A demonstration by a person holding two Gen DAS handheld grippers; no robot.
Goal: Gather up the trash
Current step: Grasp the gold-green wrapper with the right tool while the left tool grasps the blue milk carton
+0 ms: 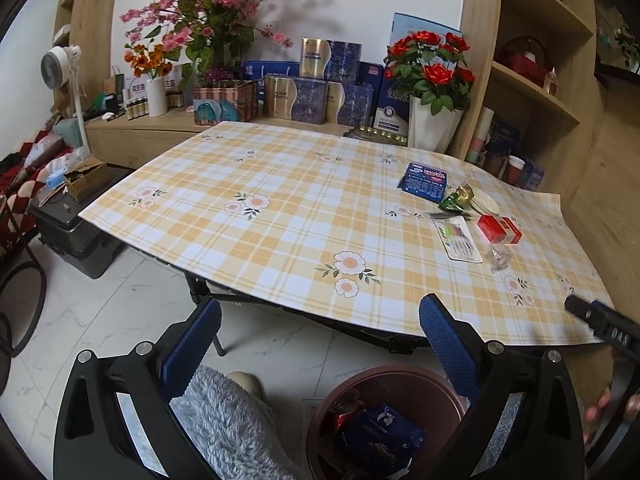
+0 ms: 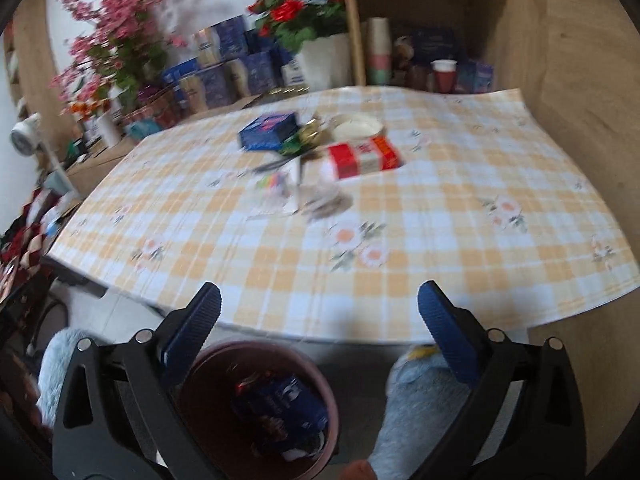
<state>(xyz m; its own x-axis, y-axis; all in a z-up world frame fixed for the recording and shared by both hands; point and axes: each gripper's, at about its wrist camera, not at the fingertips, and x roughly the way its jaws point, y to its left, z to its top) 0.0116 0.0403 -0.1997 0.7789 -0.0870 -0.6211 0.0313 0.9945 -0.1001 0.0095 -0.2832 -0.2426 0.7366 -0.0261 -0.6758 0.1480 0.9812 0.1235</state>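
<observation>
Left gripper (image 1: 320, 316): spread wide, nothing between the blue pads; hung off the near table edge, above the floor and bin.
Right gripper (image 2: 319, 304): released, pads far apart and bare; hung over the near table edge. Also seen as a dark tip at the right edge of the left view, white marks on it too small to read.
Table (image 1: 248, 240): covered in yellow-and-white plaid with flower prints.
Bin (image 1: 424, 376): brown, round, stood on the floor below the near table edge; held a dark blue packet (image 1: 380, 432) with a white logo, text illegible, and a red foil scrap (image 1: 344, 414).
Blue box (image 1: 425, 182): lay at the far right of the table; red band and white print on the lid, not readable.
Foil wrapper (image 1: 458, 197): green and gold, crumpled, just beside the blue box.
White lid (image 1: 486, 202): flat, round, touched the wrapper's right side.
Red box (image 1: 499, 230): lay near the lid; lettering blurred in both views.
Pen pack (image 1: 460, 238): clear sleeve with coloured pens, left of the red box.
Clear wrapper (image 1: 500, 258): crumpled, just in front of the red box.
Backdrop: stacked blue-and-gold gift boxes (image 1: 316, 92), labels unreadable; red roses (image 1: 432, 64) in a white pot; pink blossoms (image 1: 216, 12).
Right view: motion-blurred, no writing legible.
</observation>
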